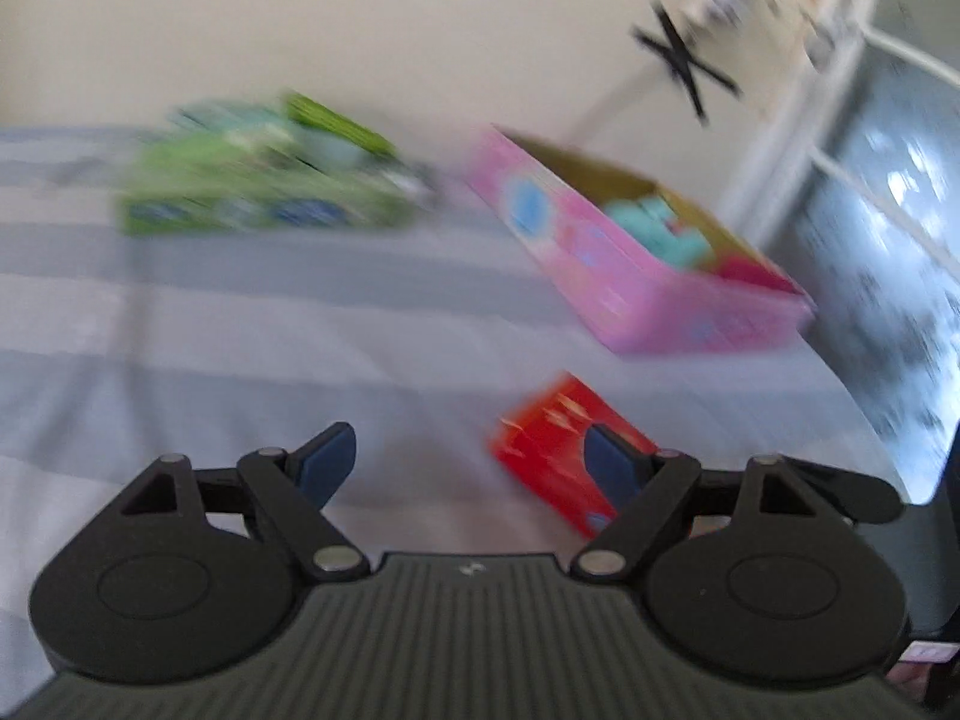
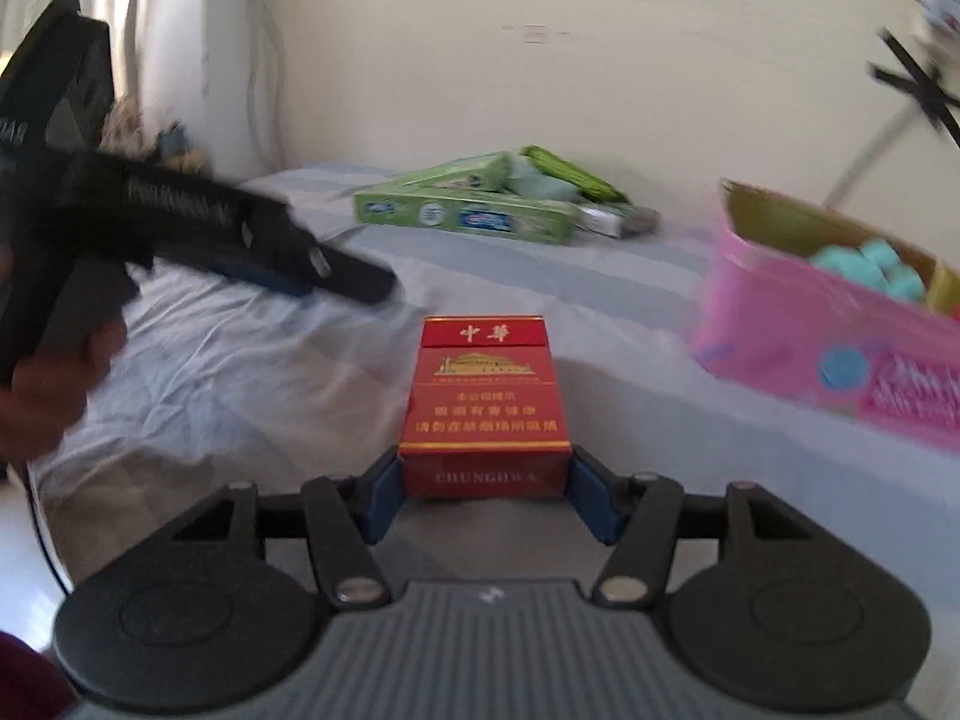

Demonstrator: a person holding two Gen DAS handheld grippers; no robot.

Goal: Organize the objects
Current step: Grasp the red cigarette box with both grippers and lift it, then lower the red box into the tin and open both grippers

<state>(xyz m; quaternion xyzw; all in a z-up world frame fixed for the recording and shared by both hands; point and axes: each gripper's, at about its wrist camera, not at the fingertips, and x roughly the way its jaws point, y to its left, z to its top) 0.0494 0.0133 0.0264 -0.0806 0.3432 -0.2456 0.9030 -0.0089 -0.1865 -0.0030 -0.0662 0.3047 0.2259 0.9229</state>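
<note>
Right hand-held gripper [image 2: 483,489]: I see the red cigarette pack [image 2: 483,405] between its blue pads [image 2: 384,495], near end of the pack pinched on both sides, pack lying flat on the striped bed [image 2: 228,372] and pointing away from the camera. Reads as clamped on the pack.

Left hand-held gripper [image 1: 471,459]: jaws spread wide, nothing between them. In its own view the pack [image 1: 555,459] lies just beyond and partly behind the right-side pad [image 1: 612,462], not inside the gap. From the right wrist view the left unit [image 2: 198,222] hangs above the bed, up and left of the pack, apart from it.

Relative to the pack: pink box [image 2: 840,330] holding teal pieces [image 2: 870,270] is to its right, close by. Green boxes [image 2: 468,204] are farther back, near the wall. Left view is motion-blurred, so fine detail there is unreliable.
</note>
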